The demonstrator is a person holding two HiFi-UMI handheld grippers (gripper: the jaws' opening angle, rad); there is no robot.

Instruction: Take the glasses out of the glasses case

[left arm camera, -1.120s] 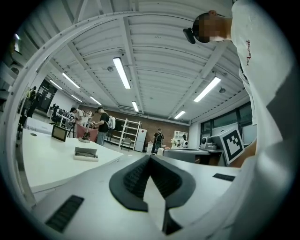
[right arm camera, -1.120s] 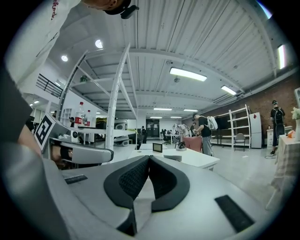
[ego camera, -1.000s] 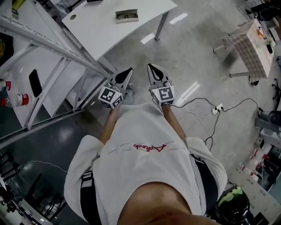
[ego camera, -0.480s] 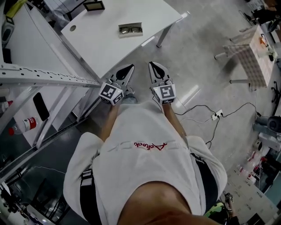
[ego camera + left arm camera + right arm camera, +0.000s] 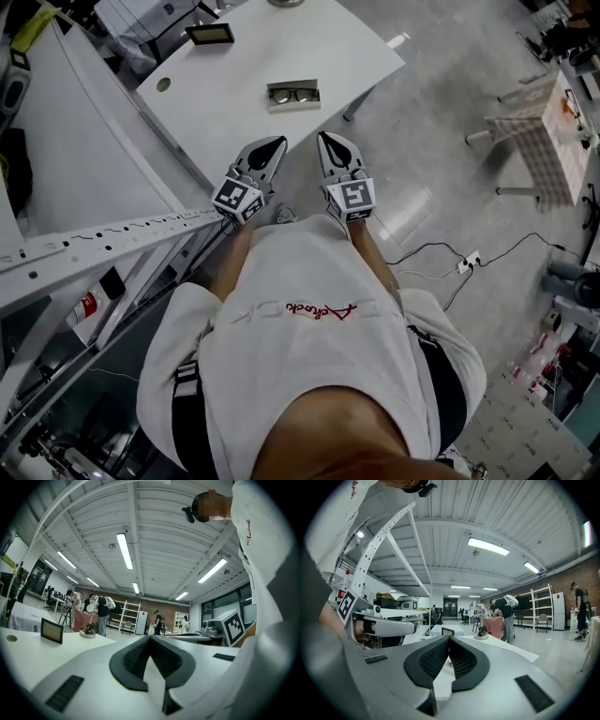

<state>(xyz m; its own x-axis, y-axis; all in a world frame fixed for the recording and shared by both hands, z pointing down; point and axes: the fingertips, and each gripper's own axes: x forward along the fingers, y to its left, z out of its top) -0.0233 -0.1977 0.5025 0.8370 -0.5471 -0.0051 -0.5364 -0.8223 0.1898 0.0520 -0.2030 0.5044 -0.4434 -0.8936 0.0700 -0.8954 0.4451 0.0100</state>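
An open glasses case (image 5: 293,95) with dark-framed glasses in it lies on the white table (image 5: 234,103), in the head view near the table's front edge. Both grippers are held in front of the person's chest, short of the table and pointing toward it. My left gripper (image 5: 273,147) is shut with nothing in it; its pads meet at the tips in the left gripper view (image 5: 150,637). My right gripper (image 5: 328,143) is also shut and holds nothing, jaws closed together in the right gripper view (image 5: 449,639). The case does not show in either gripper view.
A small dark-framed screen (image 5: 211,34) stands at the table's far left, next to a round cable hole (image 5: 164,84). A white perforated metal frame (image 5: 103,239) slants across the left. On the grey floor to the right are a checked-cloth table (image 5: 544,112) and a power strip with cables (image 5: 464,262).
The person has moved toward the table: the case and table have come lower and nearer in the head view. Both grippers stay shut and in the same pose before the chest.
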